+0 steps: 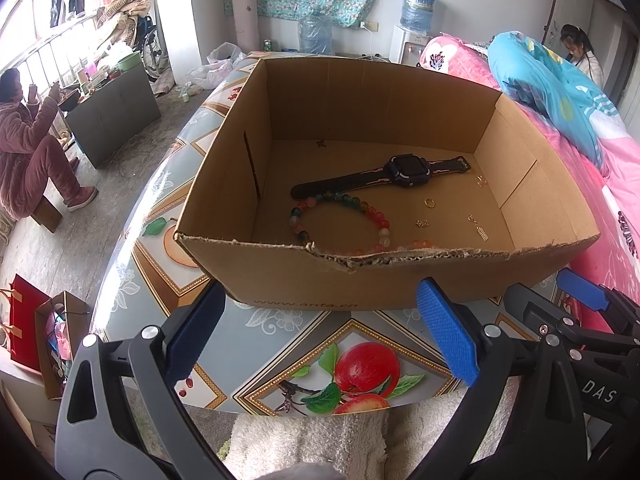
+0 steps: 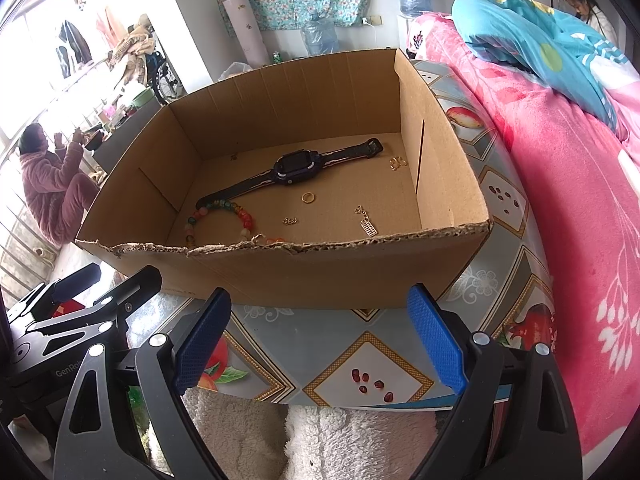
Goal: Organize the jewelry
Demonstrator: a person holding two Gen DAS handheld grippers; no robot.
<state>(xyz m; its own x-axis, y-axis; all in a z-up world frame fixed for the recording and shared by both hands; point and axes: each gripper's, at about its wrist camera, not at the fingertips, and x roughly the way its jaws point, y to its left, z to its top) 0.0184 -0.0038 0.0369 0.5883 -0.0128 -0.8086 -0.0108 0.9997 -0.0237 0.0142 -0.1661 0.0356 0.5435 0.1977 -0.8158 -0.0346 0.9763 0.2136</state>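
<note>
Left tool [image 1: 320, 332] wide open (empty), right tool [image 2: 320, 340] likewise

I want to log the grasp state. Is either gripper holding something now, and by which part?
Nothing is held. The left gripper and the right gripper are both open and empty, in front of the cardboard box.

You reach the cardboard box [image 1: 400, 280] only from above; its torn near wall blocks level entry. Inside, bare floor lies at the left and rear, beyond the watch [image 1: 408, 170] and bead bracelet [image 1: 340, 204]. The bed [image 2: 580, 220] closes the right side.
</note>
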